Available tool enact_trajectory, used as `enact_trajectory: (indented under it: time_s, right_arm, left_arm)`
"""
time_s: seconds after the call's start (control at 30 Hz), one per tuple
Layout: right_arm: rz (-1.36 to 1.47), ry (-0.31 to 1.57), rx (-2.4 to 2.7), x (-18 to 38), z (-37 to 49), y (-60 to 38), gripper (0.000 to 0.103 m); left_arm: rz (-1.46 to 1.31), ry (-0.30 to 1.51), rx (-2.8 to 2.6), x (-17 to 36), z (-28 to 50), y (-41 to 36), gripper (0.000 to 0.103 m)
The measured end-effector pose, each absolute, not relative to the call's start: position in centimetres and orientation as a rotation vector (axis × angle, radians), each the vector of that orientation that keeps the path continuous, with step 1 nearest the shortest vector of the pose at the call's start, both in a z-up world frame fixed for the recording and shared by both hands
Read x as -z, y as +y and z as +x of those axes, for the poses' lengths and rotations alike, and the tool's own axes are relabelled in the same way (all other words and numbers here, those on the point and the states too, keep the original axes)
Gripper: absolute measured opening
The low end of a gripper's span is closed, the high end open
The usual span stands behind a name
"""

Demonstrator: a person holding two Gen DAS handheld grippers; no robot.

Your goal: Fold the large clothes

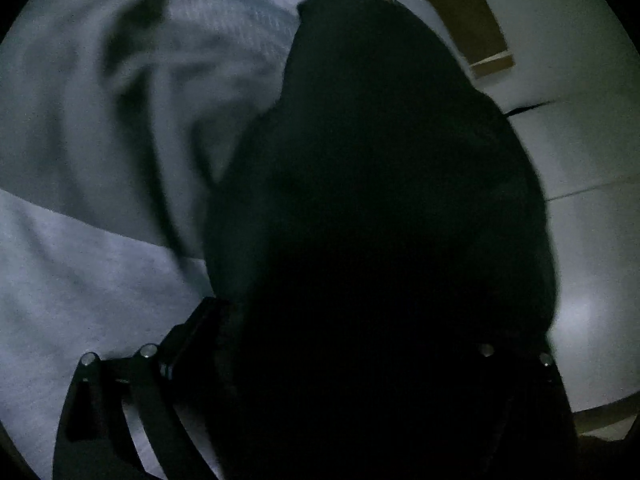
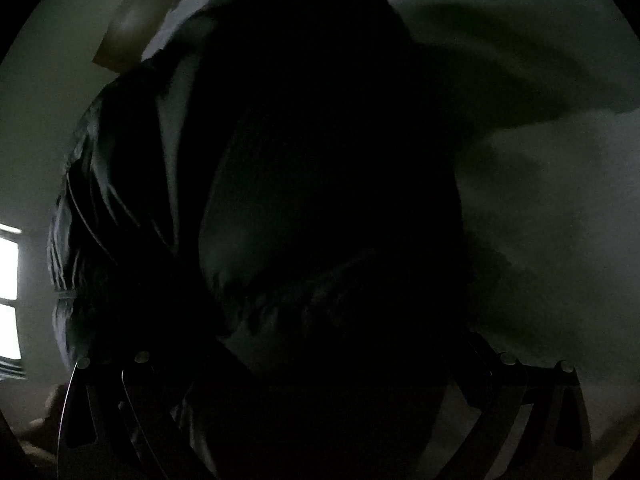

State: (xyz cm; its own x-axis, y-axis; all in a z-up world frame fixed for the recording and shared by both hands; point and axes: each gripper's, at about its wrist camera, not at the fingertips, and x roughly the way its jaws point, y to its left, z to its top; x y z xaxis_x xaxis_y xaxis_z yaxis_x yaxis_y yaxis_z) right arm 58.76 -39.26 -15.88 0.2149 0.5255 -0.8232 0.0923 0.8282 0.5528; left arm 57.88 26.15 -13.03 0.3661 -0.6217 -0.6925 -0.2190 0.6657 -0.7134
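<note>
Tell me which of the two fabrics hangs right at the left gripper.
The black garment. It fills the view directly ahead of the gripper, unlike the pale wrinkled sheet spread behind and beside it.

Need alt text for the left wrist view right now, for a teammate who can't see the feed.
A dark garment fills the middle and right of the dim, blurred frame, hiding the left gripper's fingertips. A rumpled white bedsheet lies to its left, pale floor to its right.
</note>
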Motion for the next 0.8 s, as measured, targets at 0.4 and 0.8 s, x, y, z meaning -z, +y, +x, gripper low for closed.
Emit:
enact_trajectory:
  time_s: [0.4, 0.8]
  right_arm:
    - [0.729, 1.308, -0.607, 18.1, 59.8, -34.9, 0.103]
    - [0.838, 1.222, -0.612, 17.1, 57.5, -32.8, 0.07]
  left_arm:
    - [-1.015, 1.185, 0.445, 14.9, 59.2, 23.4, 0.103]
    - [-0.938, 1.2, 0.38, 11.7, 58.8, 18.0, 0.034]
